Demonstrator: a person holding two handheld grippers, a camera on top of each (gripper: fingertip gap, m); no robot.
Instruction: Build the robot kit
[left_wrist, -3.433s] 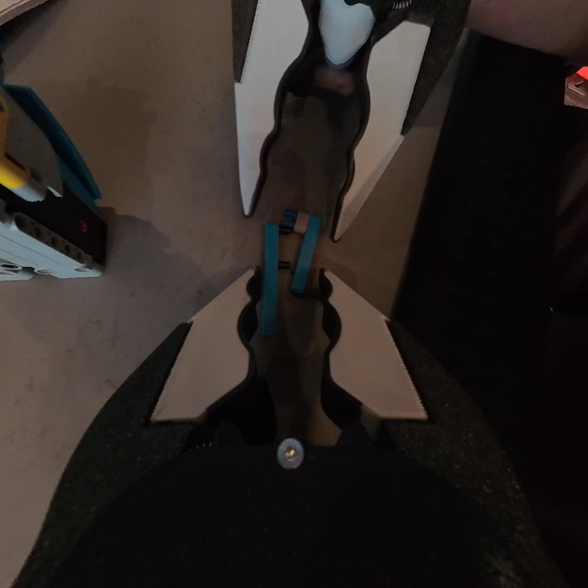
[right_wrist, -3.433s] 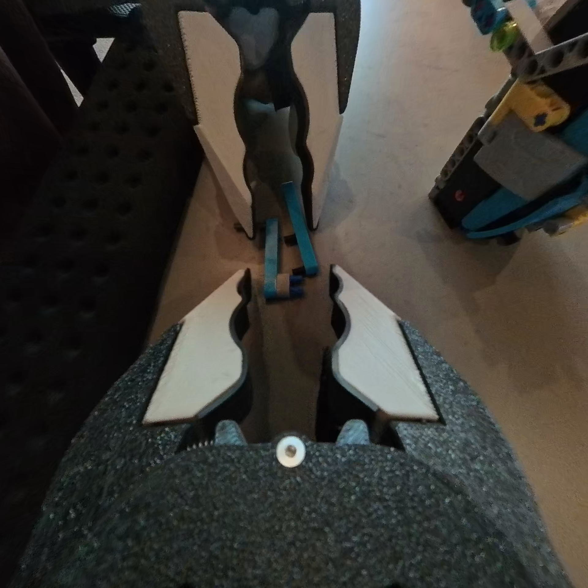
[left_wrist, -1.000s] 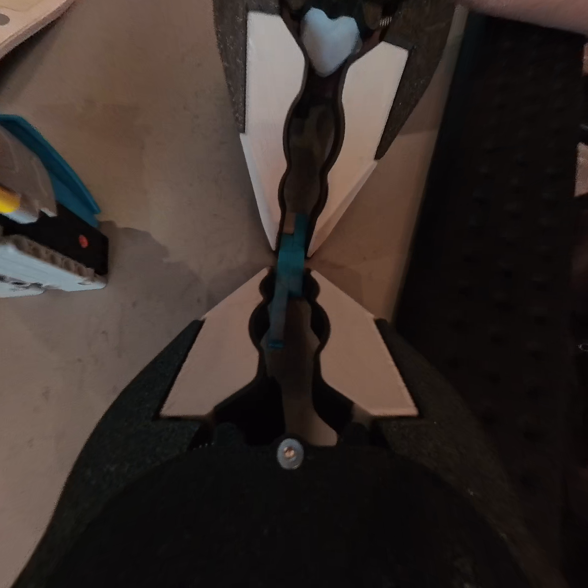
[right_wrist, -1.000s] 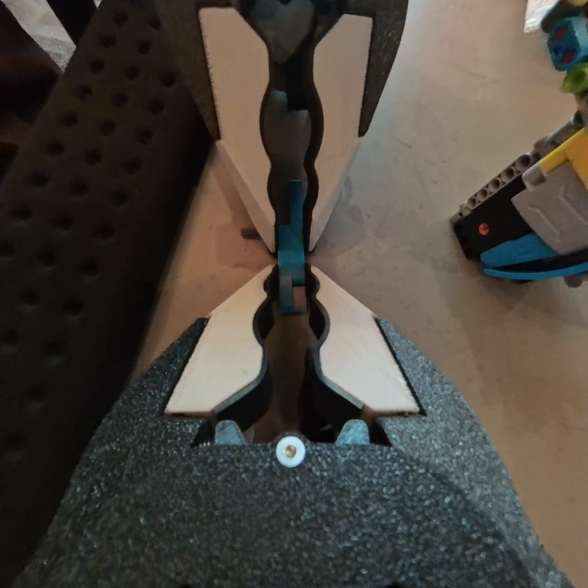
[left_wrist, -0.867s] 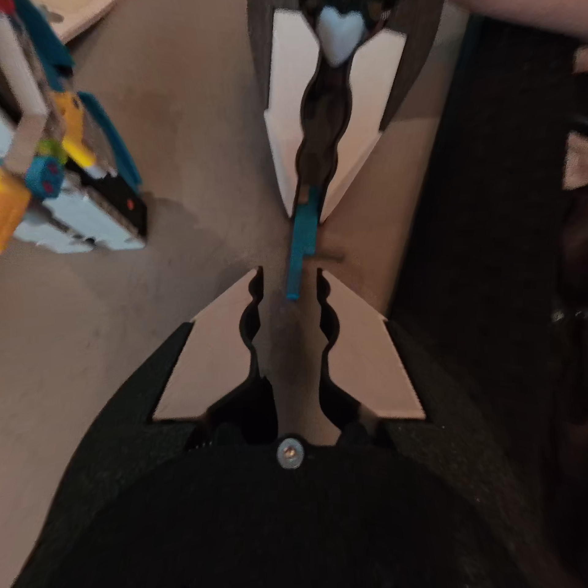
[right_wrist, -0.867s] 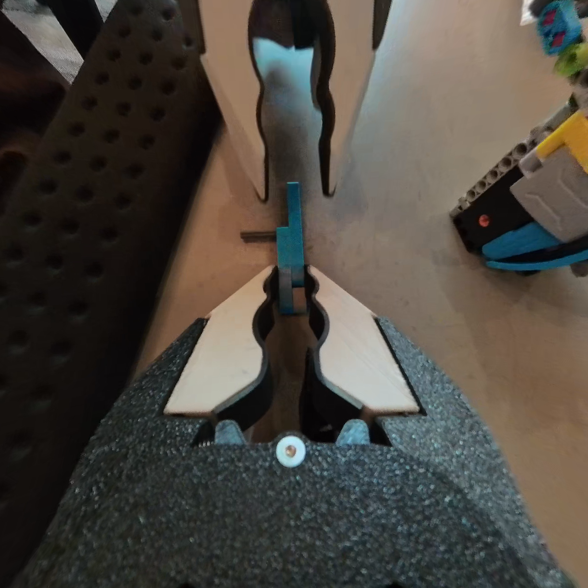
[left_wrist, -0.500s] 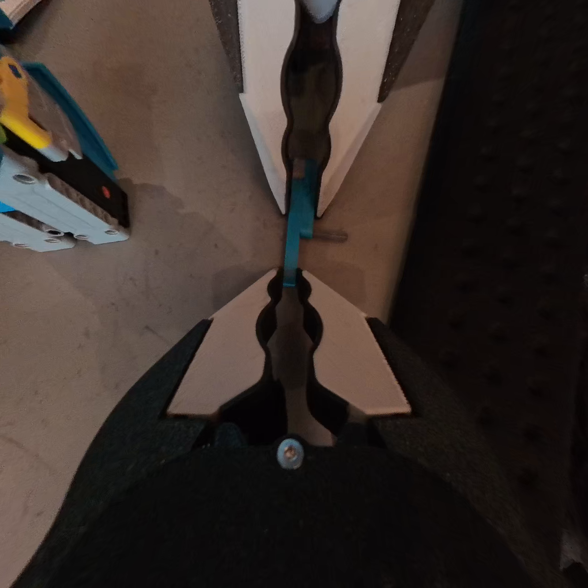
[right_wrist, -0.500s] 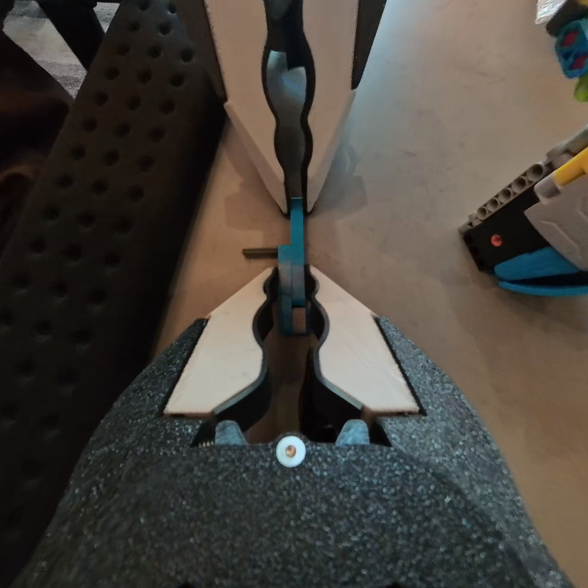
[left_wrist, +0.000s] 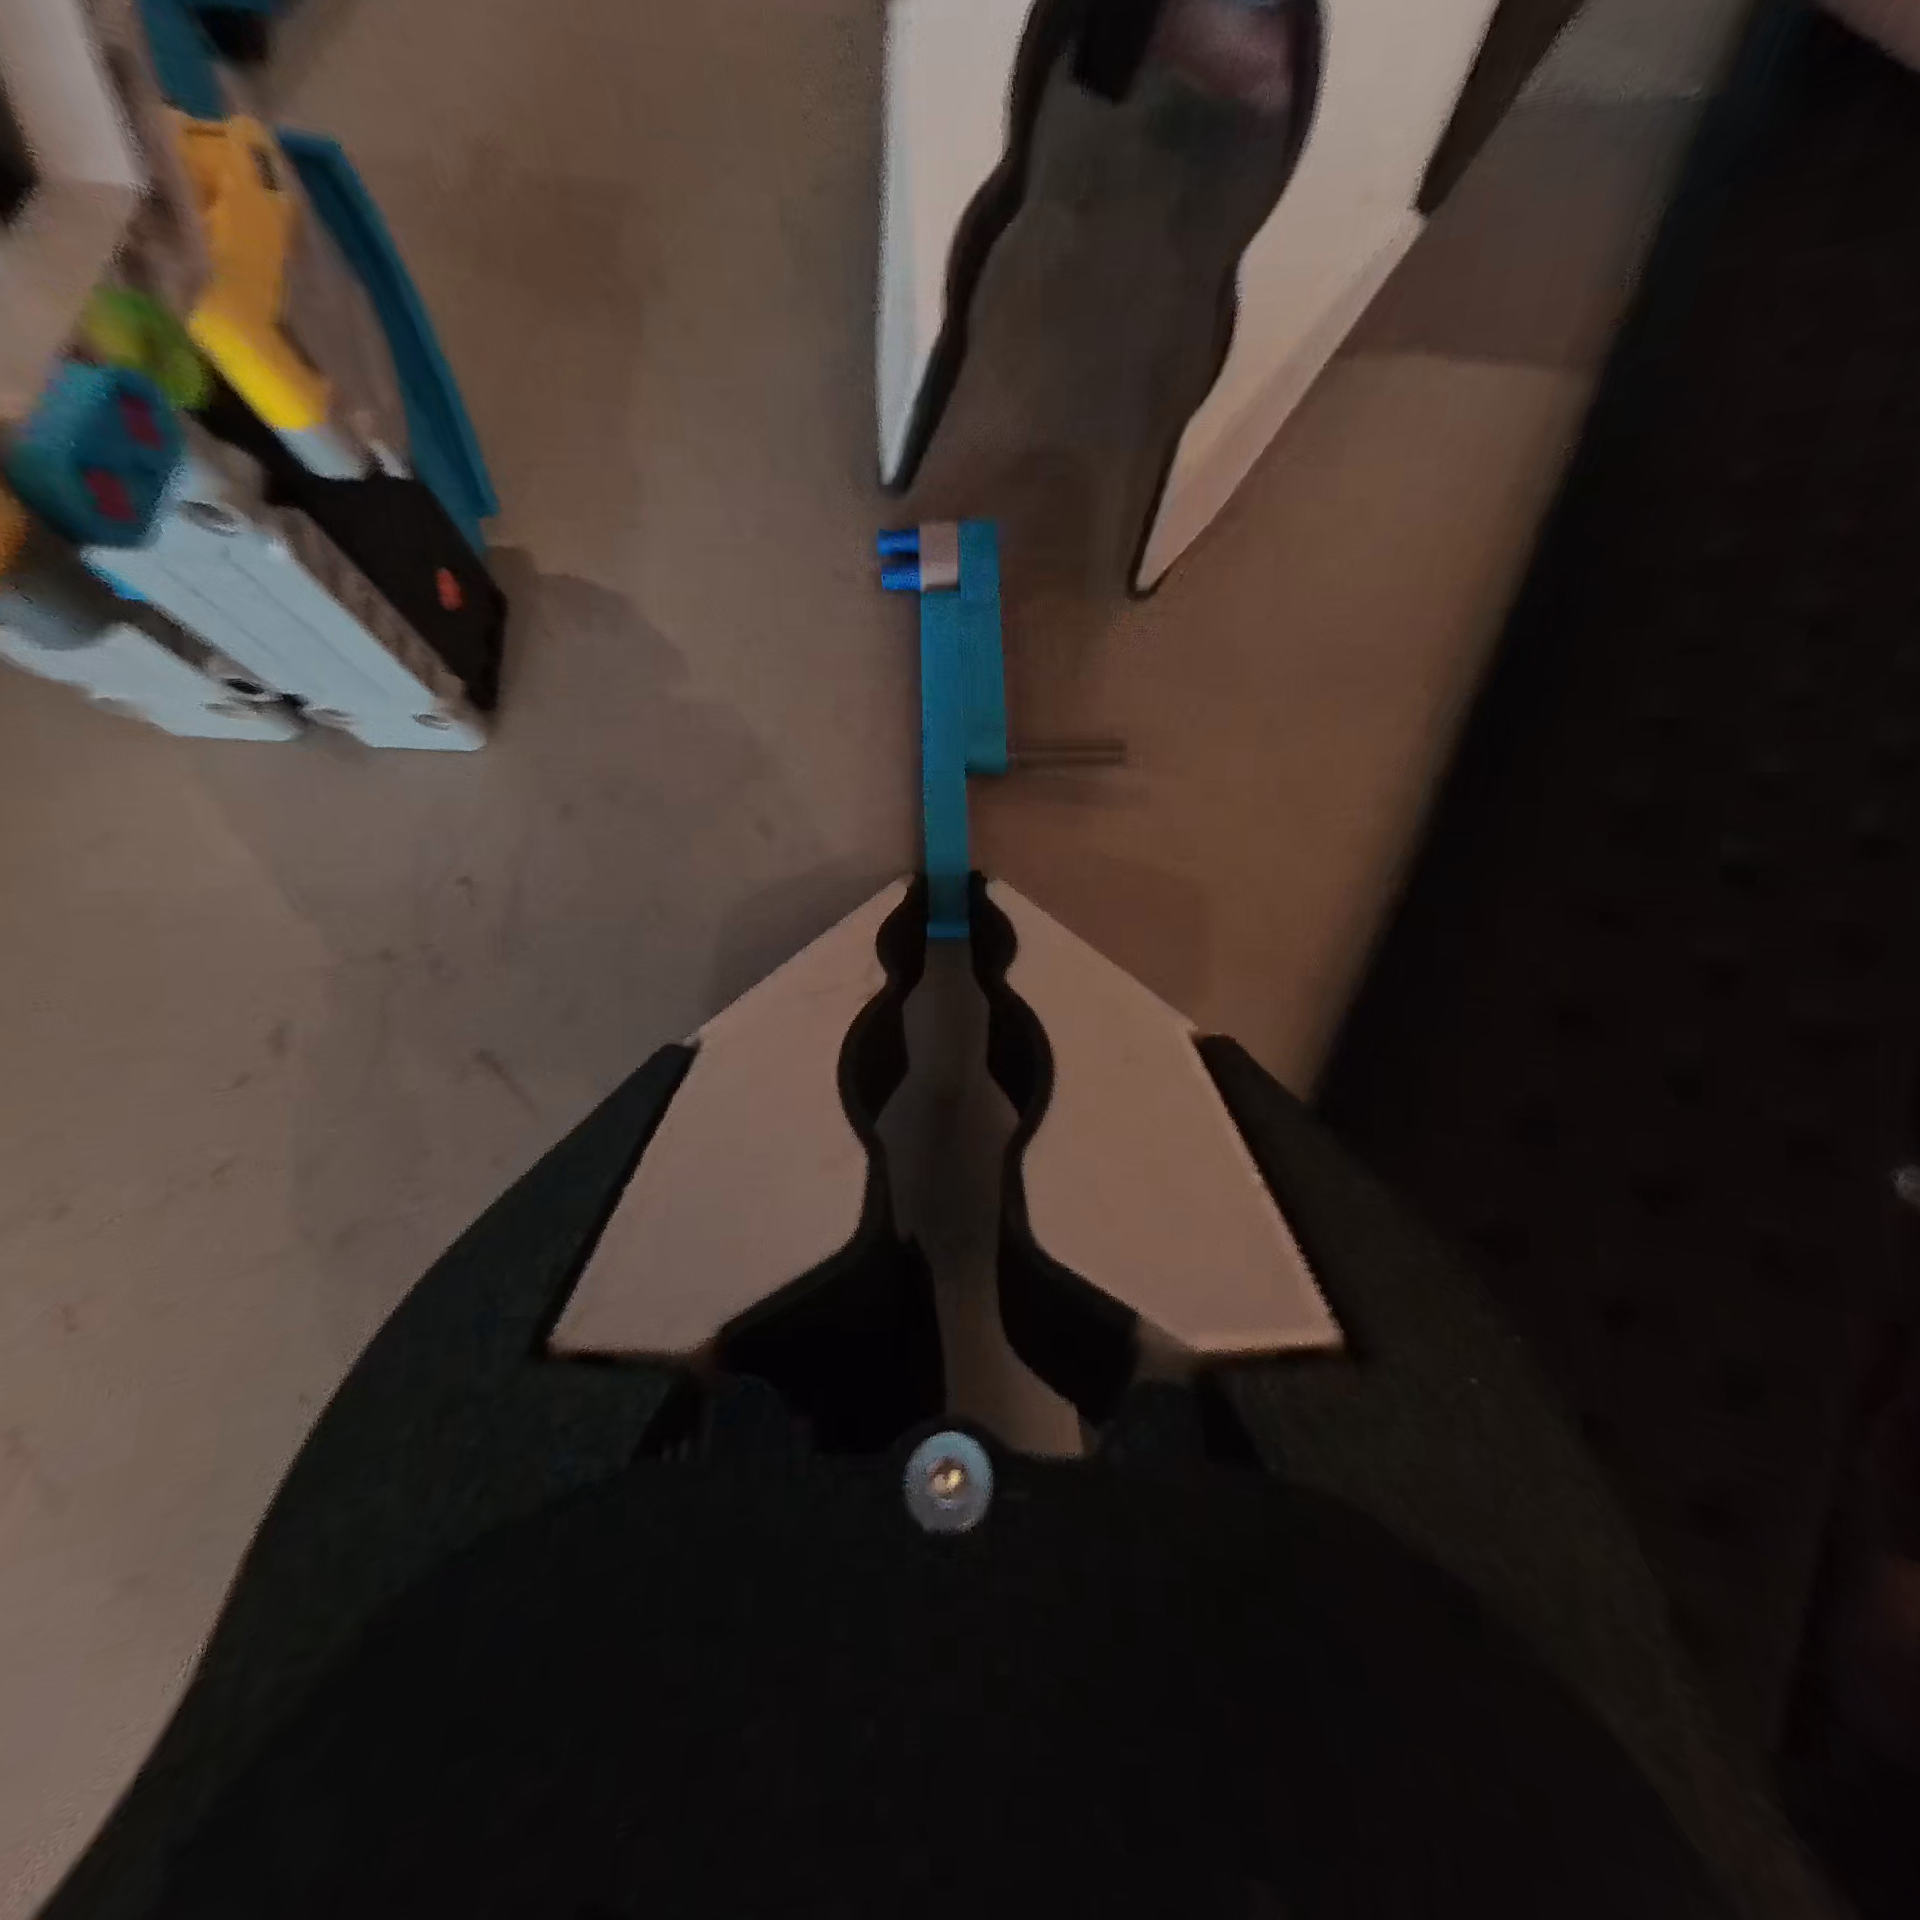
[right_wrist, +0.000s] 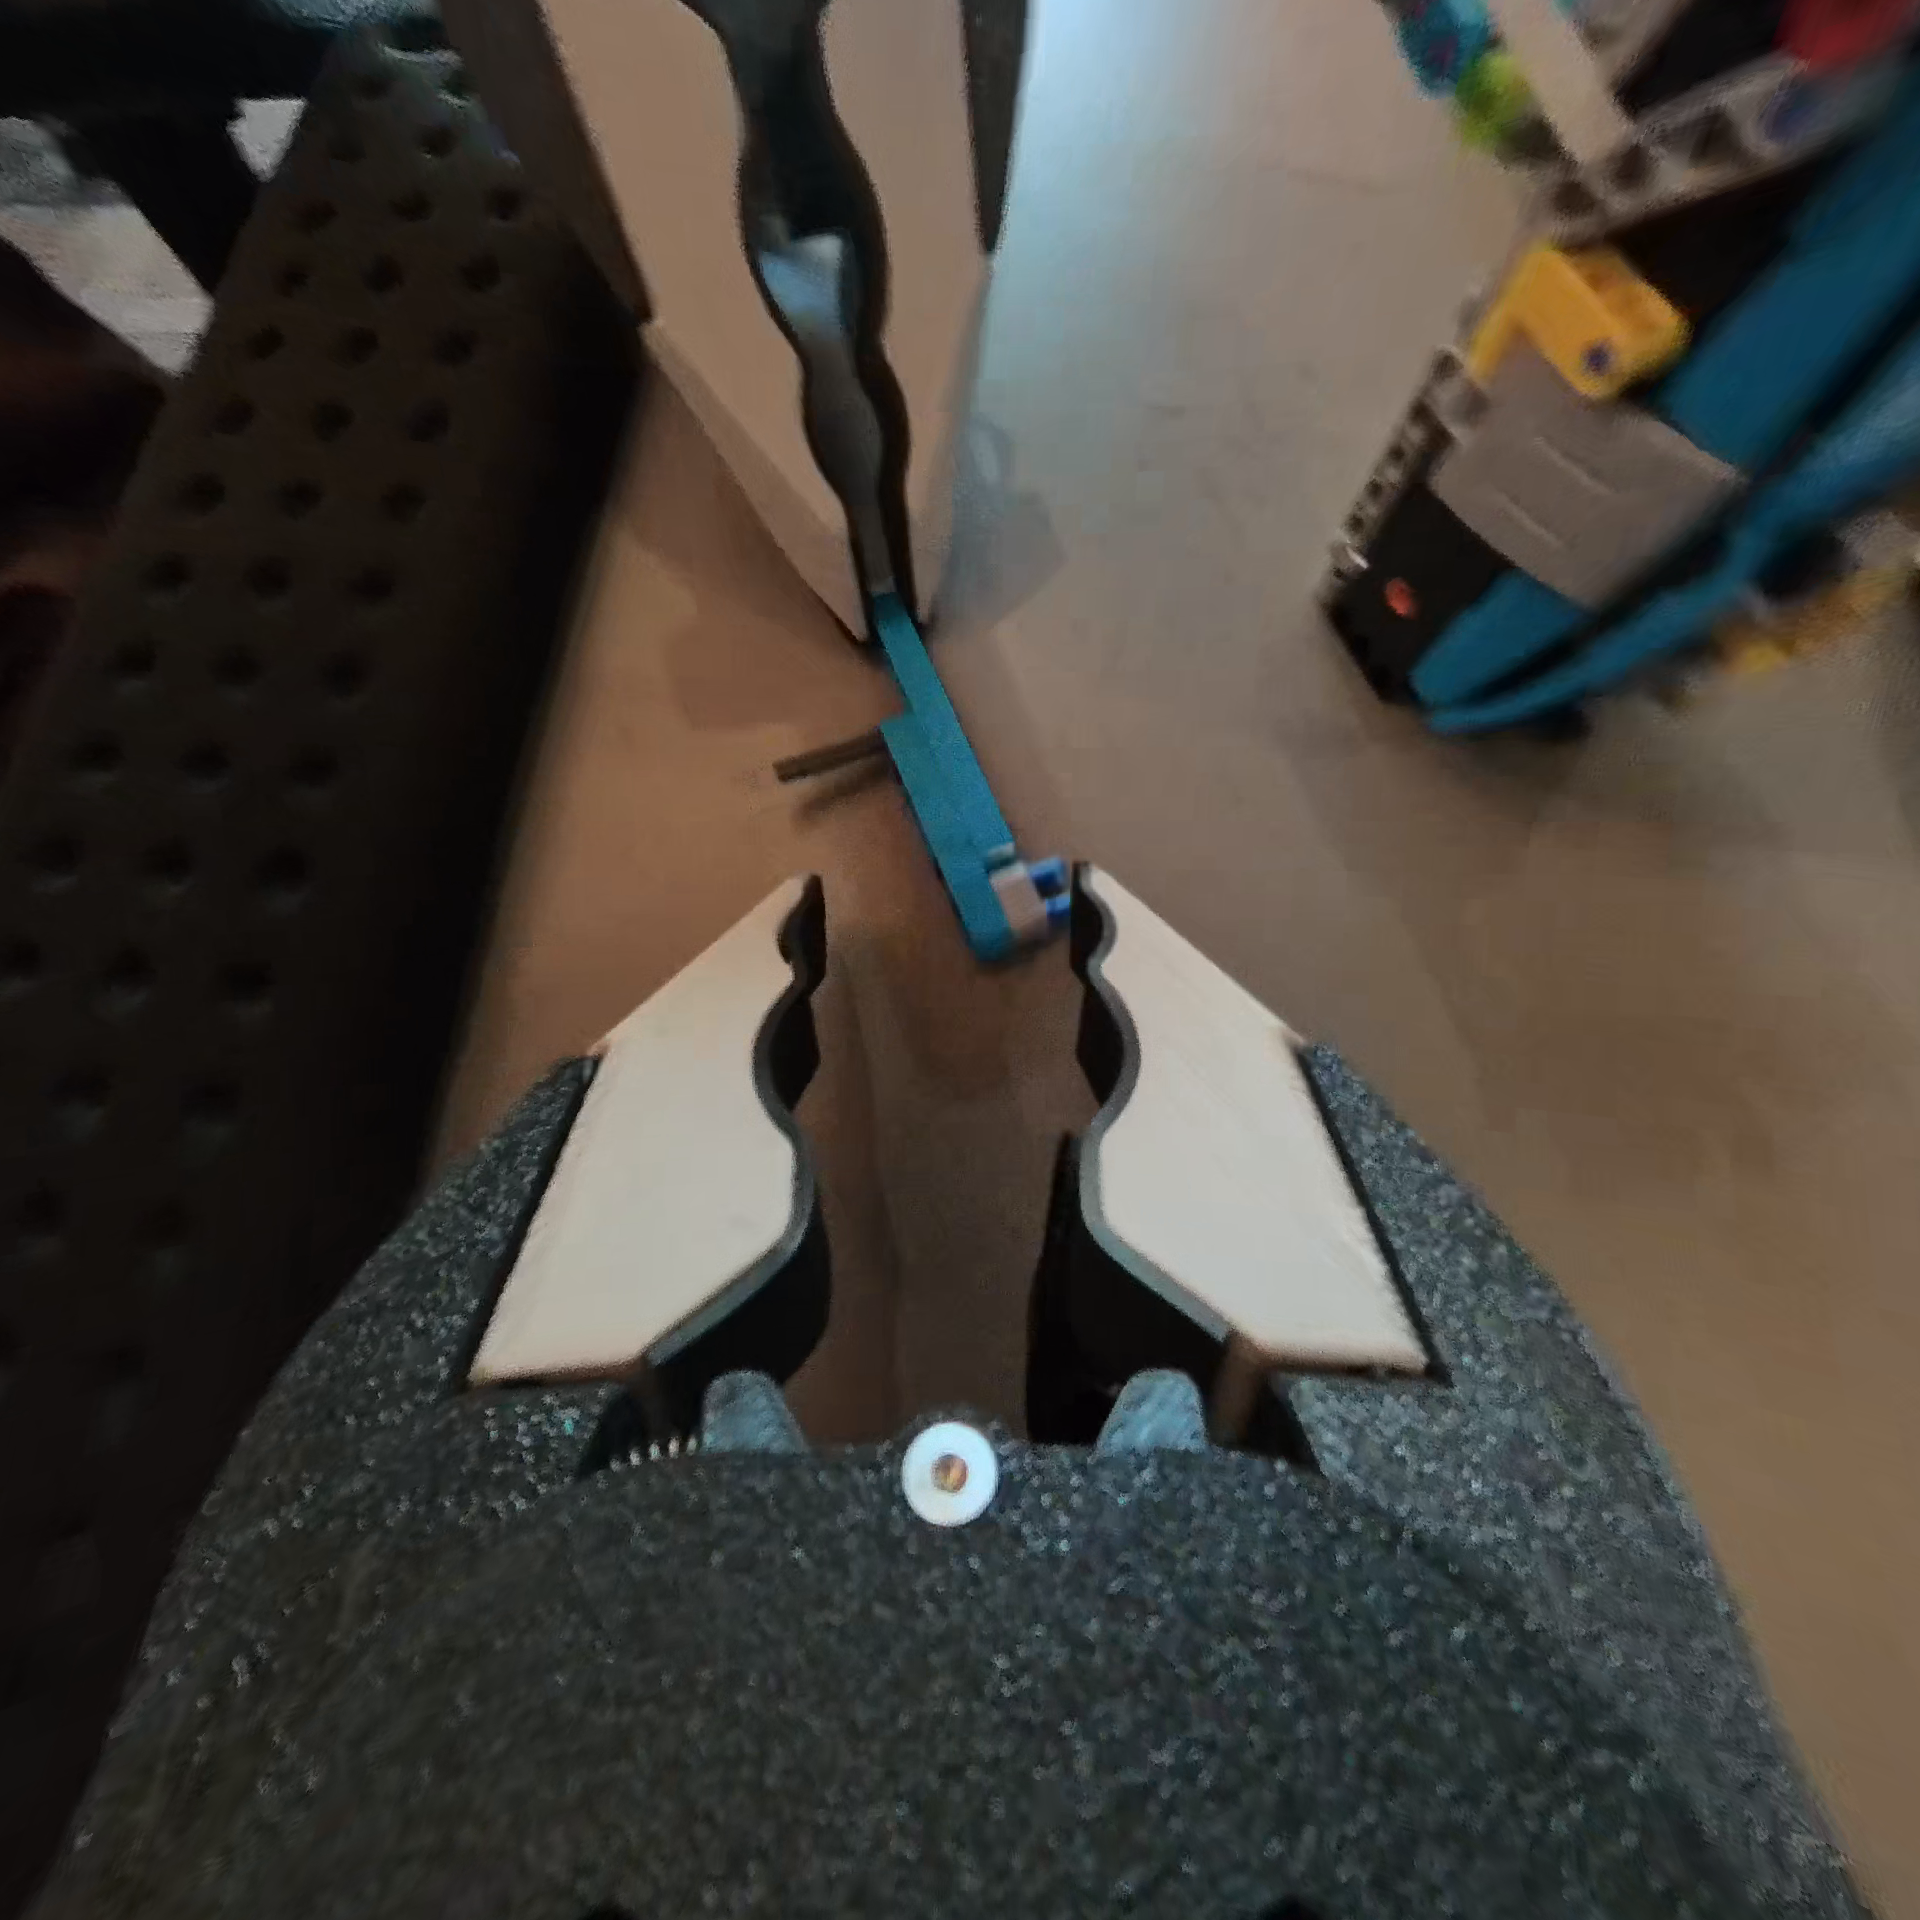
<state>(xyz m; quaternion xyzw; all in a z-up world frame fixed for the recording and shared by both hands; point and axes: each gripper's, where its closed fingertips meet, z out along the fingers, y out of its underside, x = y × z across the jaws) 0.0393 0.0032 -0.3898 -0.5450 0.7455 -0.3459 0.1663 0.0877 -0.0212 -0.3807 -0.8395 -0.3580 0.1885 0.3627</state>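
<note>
A teal beam assembly (left_wrist: 961, 686) with a grey connector and blue pins (left_wrist: 914, 561) at its far end sticks out from my left gripper (left_wrist: 948, 883), which is shut on the near tip. My right gripper (right_wrist: 945, 881) is open, and the pinned end of the teal assembly (right_wrist: 940, 790) lies between its fingertips without being clamped. In the right wrist view the left gripper (right_wrist: 891, 615) pinches the far tip. In the left wrist view the right gripper (left_wrist: 1018, 535) stands open just beyond the pins. A small dark pin (left_wrist: 1075, 750) lies on the table beside the beam.
A brick-built model (left_wrist: 291, 603) in grey, black, teal and yellow stands on the tan table to the left; it is on the right in the right wrist view (right_wrist: 1558, 499). A black perforated mat (right_wrist: 260, 727) runs along the other side, also seen in the left wrist view (left_wrist: 1662, 935).
The two loose teal beams were gripped and pressed together by both grippers. Since half a second ago the right gripper has opened and let go; the left still holds the assembly.
</note>
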